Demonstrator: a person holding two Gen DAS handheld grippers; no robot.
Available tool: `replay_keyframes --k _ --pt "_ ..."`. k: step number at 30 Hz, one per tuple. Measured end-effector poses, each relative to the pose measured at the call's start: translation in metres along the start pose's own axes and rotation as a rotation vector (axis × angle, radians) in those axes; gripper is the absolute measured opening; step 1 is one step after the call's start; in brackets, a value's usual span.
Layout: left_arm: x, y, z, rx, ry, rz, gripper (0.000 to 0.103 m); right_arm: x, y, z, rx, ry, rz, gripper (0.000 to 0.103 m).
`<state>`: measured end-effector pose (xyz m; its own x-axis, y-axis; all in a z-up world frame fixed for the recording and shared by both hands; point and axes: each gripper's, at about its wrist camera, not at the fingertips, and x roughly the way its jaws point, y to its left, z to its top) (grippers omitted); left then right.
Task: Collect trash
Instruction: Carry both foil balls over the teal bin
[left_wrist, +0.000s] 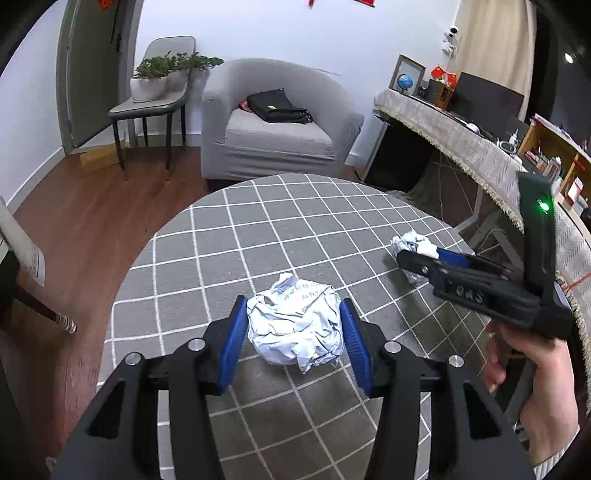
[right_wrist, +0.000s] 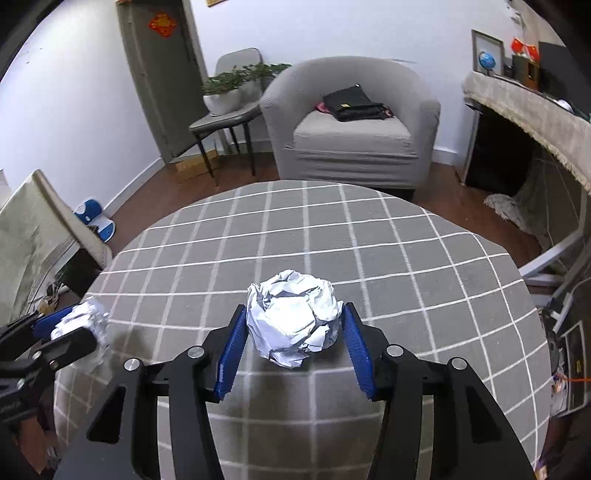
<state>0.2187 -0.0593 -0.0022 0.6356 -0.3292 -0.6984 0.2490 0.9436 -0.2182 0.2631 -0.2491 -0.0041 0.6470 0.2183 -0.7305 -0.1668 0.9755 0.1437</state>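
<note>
A crumpled white paper ball (left_wrist: 295, 332) with printed text sits between the blue pads of my left gripper (left_wrist: 294, 301), which is shut on it low over the round grey checked table (left_wrist: 295, 221). A second crumpled paper ball (right_wrist: 295, 325) is squeezed between the pads of my right gripper (right_wrist: 295, 306), shut on it near the table's middle. In the left wrist view the right gripper (left_wrist: 417, 254) shows at the table's right edge with its ball (left_wrist: 412, 240). In the right wrist view the left gripper (right_wrist: 83, 325) shows at the left with its ball (right_wrist: 88, 314).
A grey armchair (left_wrist: 280, 122) with a black bag stands beyond the table. A side chair with potted plants (left_wrist: 155, 85) is to its left. A cloth-covered desk (left_wrist: 461, 140) runs along the right. A person's hand (left_wrist: 532, 365) holds the right gripper's handle.
</note>
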Motion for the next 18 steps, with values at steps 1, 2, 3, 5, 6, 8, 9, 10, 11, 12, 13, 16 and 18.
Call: replay_keyframes --k 1,2,3,5,6,8,9,10,11,12,13,16,18 --pt "-0.002 0.001 -0.001 -0.005 0.0 0.004 0.053 -0.002 0.004 -0.002 -0.002 -0.003 0.004 0.052" --pt "-0.004 0.002 -0.003 -0.006 0.0 0.011 0.053 -0.005 0.007 -0.004 -0.001 -0.003 0.008 0.052" --pt "-0.006 0.002 -0.005 -0.006 0.0 0.015 0.053 -0.006 0.011 -0.006 0.0 -0.005 0.013 0.052" --pt "-0.014 0.003 -0.01 -0.001 -0.002 0.024 0.053 -0.01 0.02 -0.01 0.0 -0.011 0.036 0.052" --pt "-0.019 0.004 -0.013 -0.002 -0.005 0.028 0.053 -0.013 0.025 -0.013 -0.003 -0.014 0.043 0.052" --pt "-0.026 0.008 -0.018 -0.004 -0.009 0.036 0.053 -0.018 0.036 -0.016 -0.011 -0.021 0.056 0.052" --pt "-0.03 0.009 -0.021 -0.004 -0.011 0.04 0.053 -0.021 0.041 -0.017 -0.014 -0.023 0.061 0.052" --pt "-0.034 0.012 -0.025 -0.005 -0.014 0.047 0.053 -0.024 0.048 -0.019 -0.022 -0.028 0.069 0.053" --pt "-0.038 0.015 -0.028 -0.005 -0.017 0.052 0.053 -0.028 0.055 -0.021 -0.034 -0.032 0.075 0.053" --pt "-0.042 0.017 -0.032 -0.007 -0.02 0.058 0.053 -0.03 0.061 -0.023 -0.045 -0.034 0.079 0.053" --pt "-0.047 0.021 -0.036 -0.011 -0.021 0.067 0.053 -0.033 0.068 -0.025 -0.056 -0.035 0.083 0.053" --pt "-0.062 0.032 -0.045 -0.032 -0.03 0.088 0.053 -0.037 0.086 -0.031 -0.065 -0.036 0.108 0.053" --pt "-0.068 0.037 -0.051 -0.038 -0.033 0.103 0.053 -0.04 0.098 -0.035 -0.072 -0.037 0.124 0.053"
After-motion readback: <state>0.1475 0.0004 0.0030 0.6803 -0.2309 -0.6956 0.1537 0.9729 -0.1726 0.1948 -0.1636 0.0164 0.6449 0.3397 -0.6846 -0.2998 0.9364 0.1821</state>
